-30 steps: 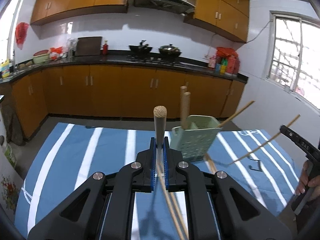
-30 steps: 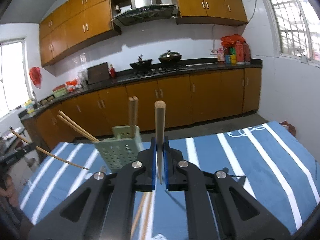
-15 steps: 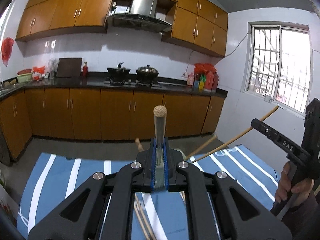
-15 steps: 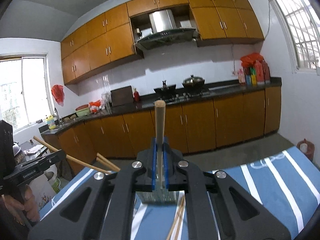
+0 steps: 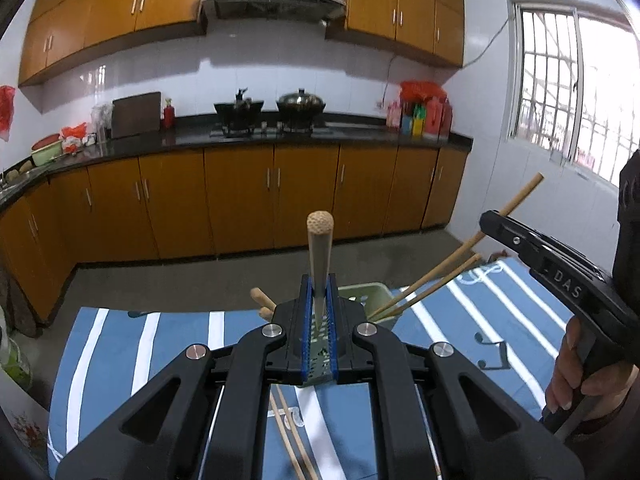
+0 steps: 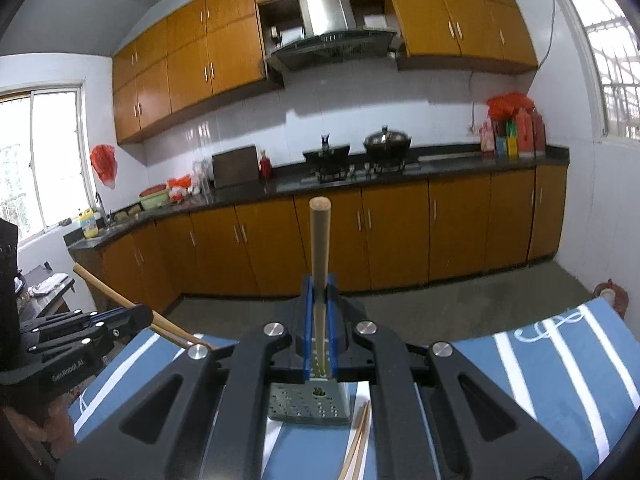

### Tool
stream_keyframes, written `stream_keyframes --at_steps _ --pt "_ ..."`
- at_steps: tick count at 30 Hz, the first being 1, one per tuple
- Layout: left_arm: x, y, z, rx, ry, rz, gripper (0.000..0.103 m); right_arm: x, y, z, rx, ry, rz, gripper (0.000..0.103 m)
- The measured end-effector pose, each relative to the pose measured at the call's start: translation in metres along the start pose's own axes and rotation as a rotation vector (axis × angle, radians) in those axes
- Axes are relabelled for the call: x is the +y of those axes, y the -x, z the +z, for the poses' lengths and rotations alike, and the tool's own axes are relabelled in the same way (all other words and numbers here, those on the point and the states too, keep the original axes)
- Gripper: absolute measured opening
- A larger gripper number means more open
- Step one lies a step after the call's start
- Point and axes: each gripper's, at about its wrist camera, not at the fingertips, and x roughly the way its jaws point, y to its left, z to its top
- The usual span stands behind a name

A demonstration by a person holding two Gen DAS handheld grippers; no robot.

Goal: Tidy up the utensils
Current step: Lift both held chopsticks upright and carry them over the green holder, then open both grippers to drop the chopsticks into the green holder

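Observation:
My left gripper (image 5: 320, 312) is shut on a wooden chopstick (image 5: 319, 240) whose patterned end points up. Right behind its jaws stands the green perforated utensil holder (image 5: 362, 294), with a leaning chopstick (image 5: 448, 274) and two wooden handles (image 5: 262, 300) in it. My right gripper (image 6: 319, 320) is shut on a plain wooden chopstick (image 6: 319, 240), and the holder (image 6: 308, 400) shows just below its jaws. In the left wrist view the right gripper (image 5: 540, 256) reaches in from the right, its chopstick slanting down toward the holder. In the right wrist view the left gripper (image 6: 80, 332) shows at the left.
A blue tablecloth with white stripes (image 5: 500, 320) covers the table. Loose chopsticks (image 5: 292, 440) lie on it in front of the holder, also seen as loose chopsticks (image 6: 356, 444). A hand (image 5: 576, 372) grips the right tool. Kitchen cabinets and a stove stand across the floor.
Both grippers rose and closed in on the holder, each still shut on its chopstick. The holder went from ahead on the table to right at the jaws, and the grippers now stand closer together.

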Motion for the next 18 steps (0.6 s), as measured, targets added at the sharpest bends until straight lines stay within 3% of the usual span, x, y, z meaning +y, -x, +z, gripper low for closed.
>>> stream_keyframes --at_steps 11,14,18 --pt "-0.001 -0.024 0.003 0.075 -0.01 0.004 0.007 0.002 -0.03 -0.005 0.07 -0.008 0.005 0.009" --pt "0.003 -0.022 0.004 0.061 0.004 0.0 0.008 0.004 -0.023 -0.008 0.046 0.002 -0.008 0.026" --pt "0.007 -0.014 0.006 0.036 0.02 0.0 0.019 0.001 -0.012 -0.008 0.024 -0.001 -0.011 0.028"
